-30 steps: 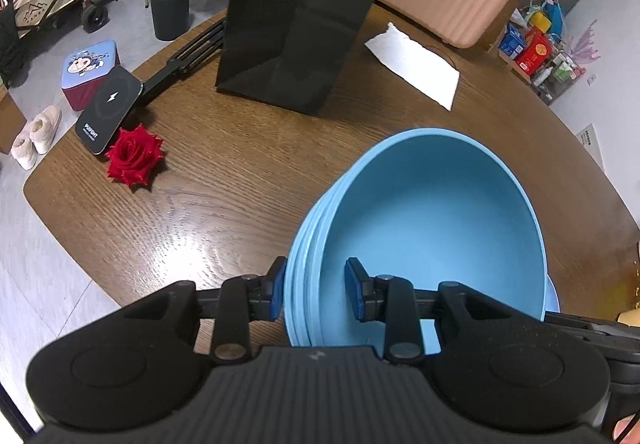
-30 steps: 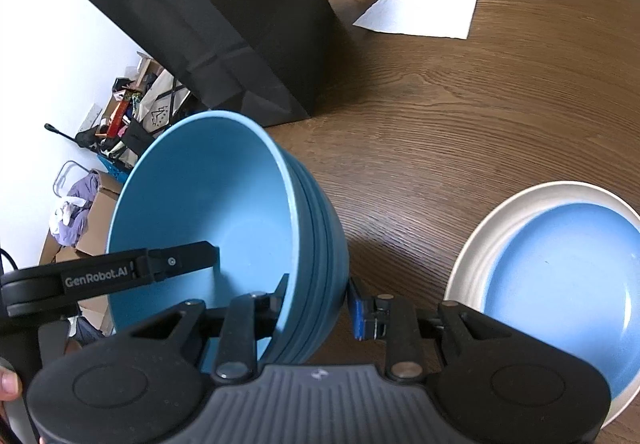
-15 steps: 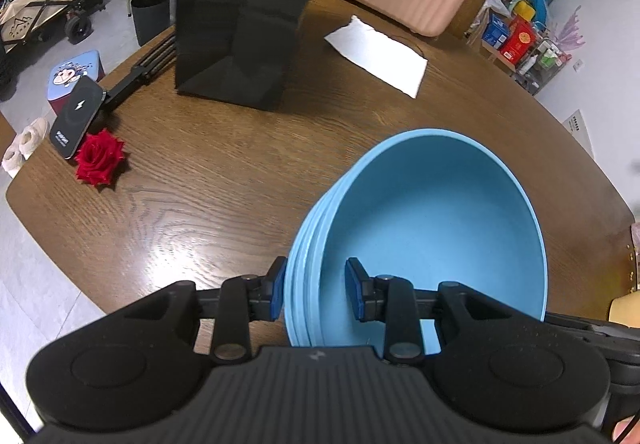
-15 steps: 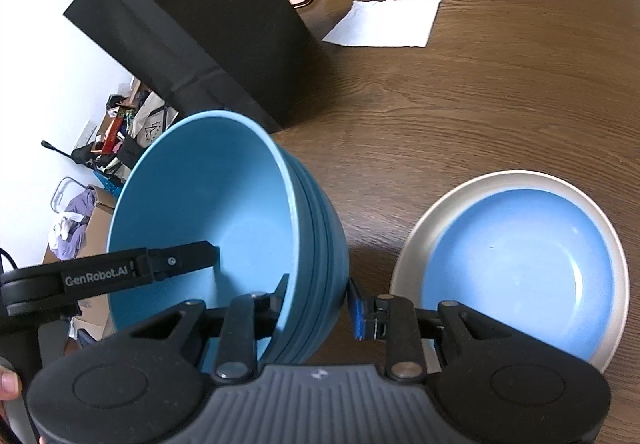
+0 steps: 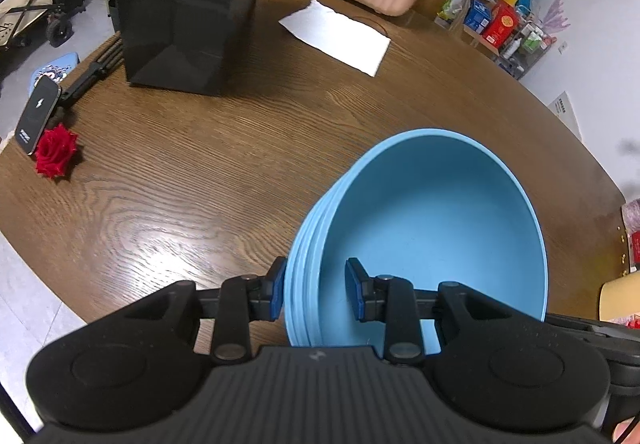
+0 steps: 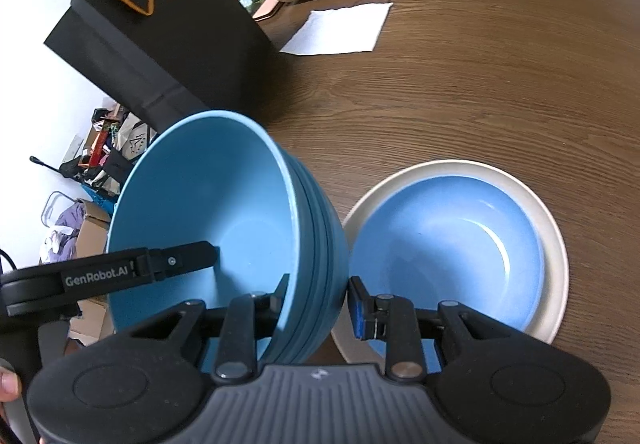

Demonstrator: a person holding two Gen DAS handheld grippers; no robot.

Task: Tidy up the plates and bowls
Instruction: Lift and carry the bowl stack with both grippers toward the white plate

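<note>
Both grippers point steeply downward over the wooden table (image 5: 192,180) and clamp opposite rim sections of one stack of blue bowls (image 5: 424,228), which is held tilted above the tabletop.

Left gripper (image 5: 316,290): jaws closed on the stack wall, one pad outside, one pad inside the top bowl.

Right gripper (image 6: 318,300): jaws closed on the stack wall in the same manner. The left gripper's finger enters the bowl from the opposite side in the right wrist view.

A blue plate (image 6: 452,252) nested on a cream plate (image 6: 556,248) lies on the table just right of the right gripper, beside the stack.

Ahead of both grippers: bare tabletop, then a black paper bag (image 5: 184,4) and a white paper sheet (image 5: 340,36). A red rose (image 5: 54,154) and a phone (image 5: 38,114) lie far left, at the table edge.
</note>
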